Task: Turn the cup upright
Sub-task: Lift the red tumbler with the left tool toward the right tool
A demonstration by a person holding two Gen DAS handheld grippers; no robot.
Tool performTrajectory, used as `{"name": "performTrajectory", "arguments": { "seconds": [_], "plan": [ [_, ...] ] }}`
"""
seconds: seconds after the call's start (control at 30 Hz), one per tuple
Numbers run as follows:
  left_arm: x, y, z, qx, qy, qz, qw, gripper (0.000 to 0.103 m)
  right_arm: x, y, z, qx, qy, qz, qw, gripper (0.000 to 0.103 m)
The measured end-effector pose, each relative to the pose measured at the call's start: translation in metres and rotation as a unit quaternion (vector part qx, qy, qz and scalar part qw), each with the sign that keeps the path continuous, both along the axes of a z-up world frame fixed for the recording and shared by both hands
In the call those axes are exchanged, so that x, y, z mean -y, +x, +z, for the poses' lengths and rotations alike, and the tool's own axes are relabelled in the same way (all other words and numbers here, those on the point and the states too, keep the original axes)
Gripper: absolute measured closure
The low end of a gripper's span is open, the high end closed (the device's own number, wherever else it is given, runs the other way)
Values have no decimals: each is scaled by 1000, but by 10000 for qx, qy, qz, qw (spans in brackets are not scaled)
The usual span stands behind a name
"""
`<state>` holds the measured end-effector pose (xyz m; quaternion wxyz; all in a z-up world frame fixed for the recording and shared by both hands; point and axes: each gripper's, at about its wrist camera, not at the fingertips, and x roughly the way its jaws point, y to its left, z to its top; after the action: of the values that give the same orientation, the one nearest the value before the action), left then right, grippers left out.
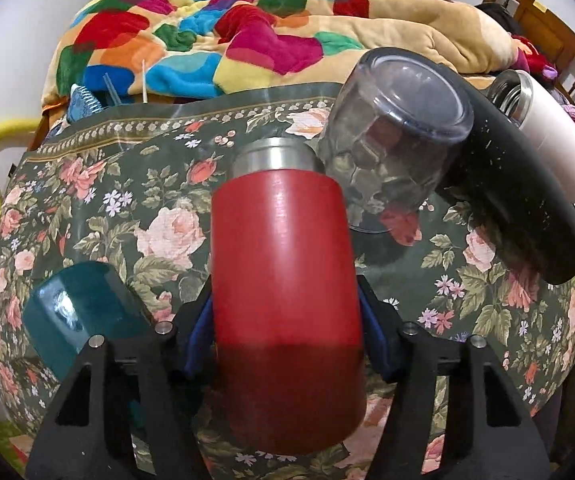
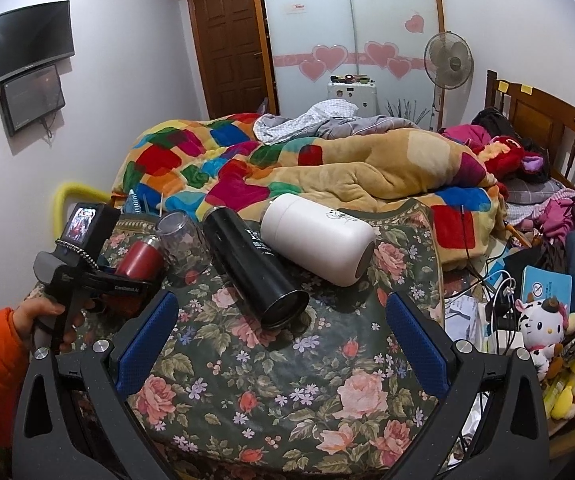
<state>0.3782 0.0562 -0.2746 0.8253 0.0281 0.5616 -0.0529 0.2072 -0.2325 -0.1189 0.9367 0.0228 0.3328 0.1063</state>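
Our left hand-held gripper [image 1: 287,344] clamped the red steel flask [image 1: 283,280]; beside it, an empty clear glass tumbler [image 1: 391,140]; our right hand-held gripper [image 2: 283,340] stood apart.

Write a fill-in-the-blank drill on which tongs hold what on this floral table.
1. The left tongs are shut on the ____ cup.
2. The right tongs are open and hold ____.
3. The black flask lies on its ____.
4. The white flask lies beside the ____ flask.

Missing: red; nothing; side; black
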Motion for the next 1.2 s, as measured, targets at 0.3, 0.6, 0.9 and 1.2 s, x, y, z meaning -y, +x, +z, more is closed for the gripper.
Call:
{"name": "performTrajectory", "arguments": {
  "seconds": [0.3, 0.6, 0.9, 1.2],
  "plan": [
    [2, -27, 26, 247, -128, 76, 9996, 42, -2, -11, 10, 148, -8, 7, 9999, 0],
    [7, -67, 65, 669, -232, 56, 9975, 42, -4, -29, 23, 346, 5, 53, 9994, 0],
    [42, -103, 100, 1085, -365, -331, 9929, 42, -2, -49, 32, 541, -31, 62, 9985, 0],
    [107, -124, 108, 1336, -601, -932, 9848, 42, 6, -62, 32, 576, -58, 5, 9983, 0]
  ]
}}
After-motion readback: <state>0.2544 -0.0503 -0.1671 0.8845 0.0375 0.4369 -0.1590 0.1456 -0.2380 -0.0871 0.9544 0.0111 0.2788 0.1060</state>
